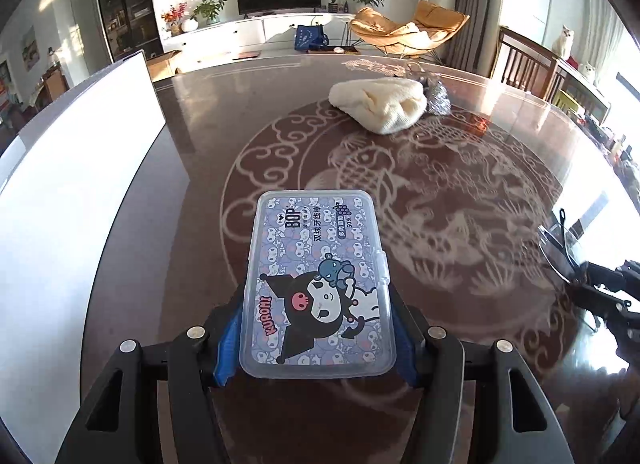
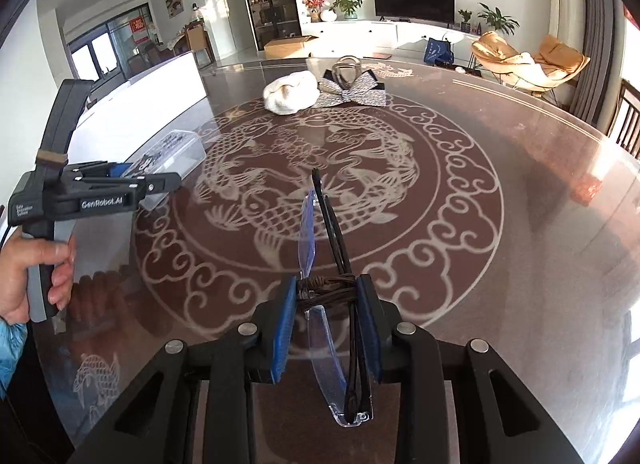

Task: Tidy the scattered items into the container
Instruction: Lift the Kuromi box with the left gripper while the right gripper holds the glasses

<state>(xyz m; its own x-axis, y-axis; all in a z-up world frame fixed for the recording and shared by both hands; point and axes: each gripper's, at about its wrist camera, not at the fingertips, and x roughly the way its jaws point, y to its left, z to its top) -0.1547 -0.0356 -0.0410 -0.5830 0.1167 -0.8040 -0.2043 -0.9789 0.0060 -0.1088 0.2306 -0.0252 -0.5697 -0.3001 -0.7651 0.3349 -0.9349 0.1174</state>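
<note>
In the left wrist view my left gripper [image 1: 316, 344] is shut on a clear plastic box [image 1: 316, 264] with a purple cartoon label, its blue pads [image 1: 226, 348] pressed against both long sides. Whether the box is off the table I cannot tell. In the right wrist view my right gripper [image 2: 326, 320] is shut on folded black-framed glasses [image 2: 320, 224] with clear lenses. A brown braided cord [image 2: 326, 284] lies across the glasses between the pads. The white container [image 1: 80, 184] stands to the left of the box.
A cream knit hat [image 1: 380, 104] and a silver glitter bow [image 2: 352, 94] lie at the far side of the round patterned table [image 2: 460, 192]. A metal ring [image 2: 347, 68] sits on the bow. A hand [image 2: 28, 264] holds the left gripper [image 2: 100, 188]. Wooden chairs stand on the right.
</note>
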